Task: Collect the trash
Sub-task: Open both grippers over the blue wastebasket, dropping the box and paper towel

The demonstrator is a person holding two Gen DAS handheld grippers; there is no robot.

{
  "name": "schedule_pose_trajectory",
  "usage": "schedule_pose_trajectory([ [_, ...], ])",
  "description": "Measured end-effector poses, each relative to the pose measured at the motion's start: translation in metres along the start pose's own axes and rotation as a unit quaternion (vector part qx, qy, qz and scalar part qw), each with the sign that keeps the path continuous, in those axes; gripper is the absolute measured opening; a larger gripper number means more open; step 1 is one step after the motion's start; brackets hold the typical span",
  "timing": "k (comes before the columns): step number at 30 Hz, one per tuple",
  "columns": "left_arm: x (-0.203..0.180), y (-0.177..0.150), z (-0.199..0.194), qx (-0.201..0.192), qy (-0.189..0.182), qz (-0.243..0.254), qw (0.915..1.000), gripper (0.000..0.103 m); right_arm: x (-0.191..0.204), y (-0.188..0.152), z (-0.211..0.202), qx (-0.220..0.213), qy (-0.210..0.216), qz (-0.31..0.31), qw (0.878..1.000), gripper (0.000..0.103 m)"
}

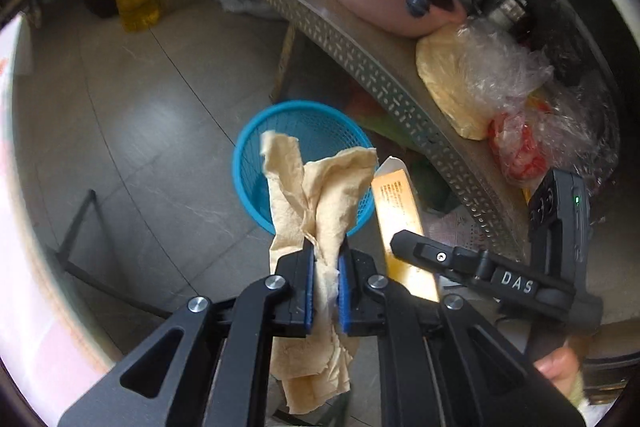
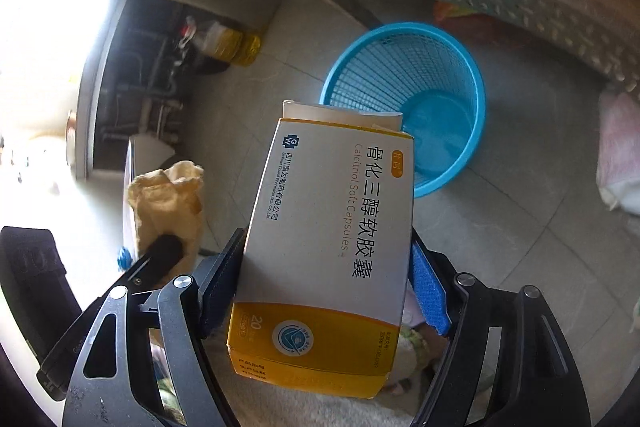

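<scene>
Left gripper [image 1: 326,267] on my end is pinched tight on a crumpled tan paper towel [image 1: 316,195], hanging over the blue mesh bin [image 1: 256,155]. Right gripper [image 2: 326,283] clamps a white-and-yellow medicine box [image 2: 332,227], bin [image 2: 472,75] just ahead on the floor.

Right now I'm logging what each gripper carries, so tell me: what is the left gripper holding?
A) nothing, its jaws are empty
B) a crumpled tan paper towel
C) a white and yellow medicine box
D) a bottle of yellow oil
B: in the left wrist view the left gripper has its blue pads pinched on the crumpled tan paper towel, above the blue basket.
</scene>
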State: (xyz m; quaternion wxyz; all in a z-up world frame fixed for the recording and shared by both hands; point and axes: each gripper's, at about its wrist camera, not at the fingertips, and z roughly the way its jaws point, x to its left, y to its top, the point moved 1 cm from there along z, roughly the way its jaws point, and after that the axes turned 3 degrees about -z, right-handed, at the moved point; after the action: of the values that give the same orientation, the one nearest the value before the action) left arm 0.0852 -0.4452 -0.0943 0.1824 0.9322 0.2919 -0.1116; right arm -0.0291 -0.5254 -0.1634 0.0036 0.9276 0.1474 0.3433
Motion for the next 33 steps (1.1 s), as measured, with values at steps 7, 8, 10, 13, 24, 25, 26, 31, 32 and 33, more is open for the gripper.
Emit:
schedule_pose_trajectory([
  [7, 0.000, 0.045, 0.062, 0.054, -0.017, -0.032, 0.9979, 0.010, -0.031, 0.028, 0.029, -0.028, 0.000, 0.085, 0.996, 0.073],
  [8, 0.000, 0.051, 0.068, 0.057, -0.020, -0.036, 0.9975, 0.010, -0.033, 0.033, 0.032, -0.035, 0.000, 0.085, 0.996, 0.073],
  [10, -0.002, 0.062, 0.077, 0.056, -0.027, -0.032, 0.9975, 0.024, -0.037, 0.043, 0.041, -0.051, -0.006, 0.092, 0.994, 0.080],
  [13, -0.002, 0.071, 0.081, 0.036, 0.001, -0.031, 0.9989, 0.051, -0.041, 0.055, 0.056, -0.068, -0.004, 0.101, 0.993, 0.084],
  [24, -0.001, 0.067, 0.045, -0.005, -0.003, -0.030, 0.9995, 0.055, -0.049, 0.042, 0.043, -0.075, -0.017, 0.088, 0.993, 0.085],
  [25, -0.002, 0.065, 0.038, -0.010, -0.005, -0.027, 0.9996, 0.055, -0.048, 0.037, 0.040, -0.074, -0.018, 0.083, 0.994, 0.085],
  [26, -0.003, 0.061, 0.032, -0.015, -0.004, -0.024, 0.9996, 0.055, -0.047, 0.033, 0.035, -0.073, -0.019, 0.077, 0.994, 0.085],
  [31, -0.007, 0.039, -0.009, -0.051, 0.003, -0.006, 0.9987, 0.057, -0.029, 0.015, 0.015, -0.069, -0.038, 0.019, 0.997, 0.085],
  [32, -0.008, 0.033, -0.018, -0.059, 0.003, -0.002, 0.9983, 0.057, -0.024, 0.012, 0.012, -0.070, -0.046, 0.002, 0.997, 0.085],
  [33, -0.007, 0.026, -0.027, -0.067, 0.002, 0.001, 0.9978, 0.059, -0.017, 0.009, 0.010, -0.070, -0.053, -0.015, 0.996, 0.085],
])
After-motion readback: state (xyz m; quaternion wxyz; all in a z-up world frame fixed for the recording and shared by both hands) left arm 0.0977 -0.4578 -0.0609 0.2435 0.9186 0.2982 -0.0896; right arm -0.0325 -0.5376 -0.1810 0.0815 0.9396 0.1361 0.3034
